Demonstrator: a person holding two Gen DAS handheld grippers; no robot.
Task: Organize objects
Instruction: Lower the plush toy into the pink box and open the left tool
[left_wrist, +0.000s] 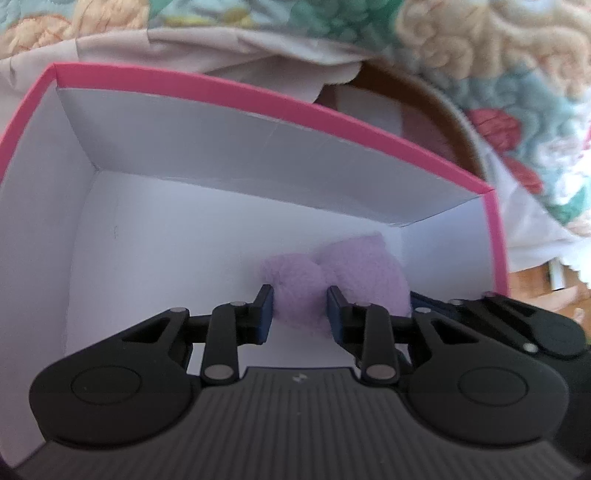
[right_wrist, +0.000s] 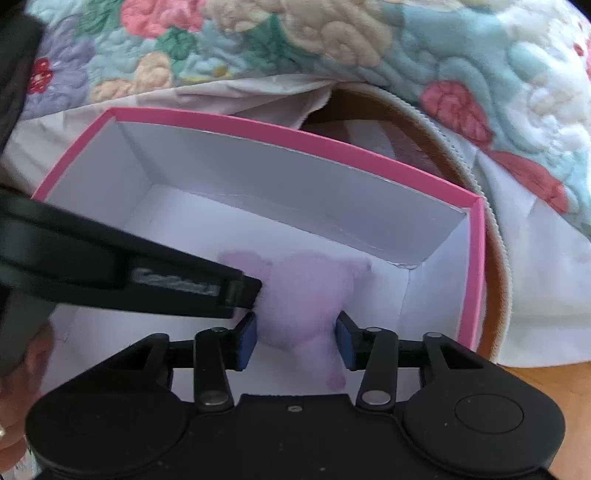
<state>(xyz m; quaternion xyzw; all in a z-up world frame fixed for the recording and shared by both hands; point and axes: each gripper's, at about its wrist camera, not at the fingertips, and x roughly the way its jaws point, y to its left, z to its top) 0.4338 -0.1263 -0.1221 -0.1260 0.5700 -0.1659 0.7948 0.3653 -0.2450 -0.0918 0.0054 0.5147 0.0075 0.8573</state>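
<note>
While lilac plush toy sits inside white-lined pink box, near right wall, we pinch it with both: left gripper and right gripper each clamping plush. Floral quilt behind box.

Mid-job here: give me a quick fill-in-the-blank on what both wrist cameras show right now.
1. The lilac plush toy lies inside the box, whose rim is coloured ____.
2. The inside walls of the box are ____.
3. Both the right claw and the left claw have their fingers on either side of the ____.
4. Behind the box lies a ____-patterned quilt.

Missing words: pink; white; plush toy; floral
</note>
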